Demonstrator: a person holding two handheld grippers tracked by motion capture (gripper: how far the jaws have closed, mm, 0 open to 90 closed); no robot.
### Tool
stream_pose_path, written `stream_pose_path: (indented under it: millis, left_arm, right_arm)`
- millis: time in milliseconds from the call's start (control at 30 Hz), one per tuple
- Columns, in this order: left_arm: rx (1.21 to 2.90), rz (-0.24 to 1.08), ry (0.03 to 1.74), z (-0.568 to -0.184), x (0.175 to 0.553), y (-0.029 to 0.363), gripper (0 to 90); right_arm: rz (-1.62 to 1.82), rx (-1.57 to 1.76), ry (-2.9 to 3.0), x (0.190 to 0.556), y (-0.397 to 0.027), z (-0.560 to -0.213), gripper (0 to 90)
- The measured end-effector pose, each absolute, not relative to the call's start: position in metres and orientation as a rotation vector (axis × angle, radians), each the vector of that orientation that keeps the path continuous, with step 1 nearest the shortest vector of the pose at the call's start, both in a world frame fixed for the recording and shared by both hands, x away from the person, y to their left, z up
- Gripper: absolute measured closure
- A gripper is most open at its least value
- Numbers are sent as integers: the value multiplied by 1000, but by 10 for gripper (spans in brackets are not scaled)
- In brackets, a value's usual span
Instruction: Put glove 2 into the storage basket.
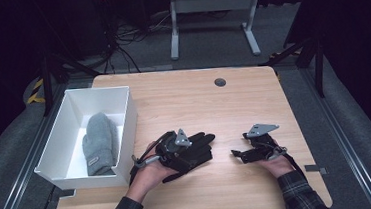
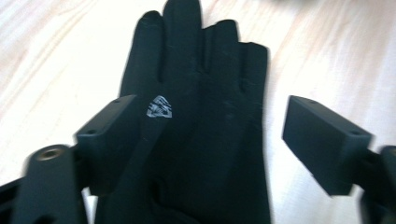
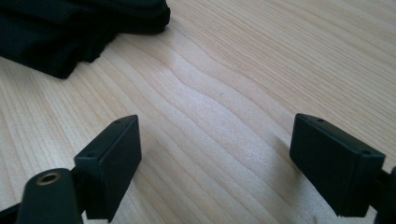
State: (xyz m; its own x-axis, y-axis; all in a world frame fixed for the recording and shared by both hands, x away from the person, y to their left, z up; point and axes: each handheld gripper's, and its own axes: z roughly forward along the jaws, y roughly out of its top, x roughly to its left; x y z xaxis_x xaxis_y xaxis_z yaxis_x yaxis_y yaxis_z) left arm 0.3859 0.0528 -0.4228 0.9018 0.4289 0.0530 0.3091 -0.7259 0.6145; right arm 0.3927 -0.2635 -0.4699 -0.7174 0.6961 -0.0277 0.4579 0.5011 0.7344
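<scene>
A black glove (image 1: 202, 144) lies flat on the wooden table (image 1: 188, 102), fingers pointing away to the right. My left gripper (image 1: 188, 149) hovers over its cuff end, held in a hand. In the left gripper view the glove (image 2: 201, 107), with a small white logo, lies under and between the jaws of the left gripper (image 2: 212, 128), which stand wide apart and do not press on it. My right gripper (image 1: 237, 154) rests to the right, open, pointing left toward the glove. In the right gripper view the right gripper (image 3: 215, 144) has bare wood between its jaws, with the glove (image 3: 70, 32) farther off.
A white box (image 1: 122, 97) stands at the table's left edge with a grey mitten (image 1: 99, 141) inside. A round cable hole (image 1: 220, 82) sits near the far edge. A white desk frame (image 1: 211, 12) stands on the floor beyond.
</scene>
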Motion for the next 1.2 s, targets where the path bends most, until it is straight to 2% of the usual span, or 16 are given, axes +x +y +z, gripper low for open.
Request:
stream_pose_path:
  millis: [367,900,1000,1133,1167,1200]
  left_arm:
    - [2491,235,524,-441,401,53,87]
    - [2476,147,536,-456,407,58,107]
    - [2466,139,532,-455,404,58,163]
    - [2470,143,498,-453,400,58,323]
    - [2472,140,479,-452,398,58,323]
    - [2477,141,473,-451,396,58,397]
  right_arm:
    - [1047,967,2429,393,-264,-470,171]
    - [1047,968,2429,393,-264,-470,171]
    - [1047,967,2429,393,-264,-470,170]
    - [1047,968,2429,393,-264,-470,171]
    - [1047,968,2429,393,-264,-470,171]
    - [1047,968,2429,393,-264,-470,171]
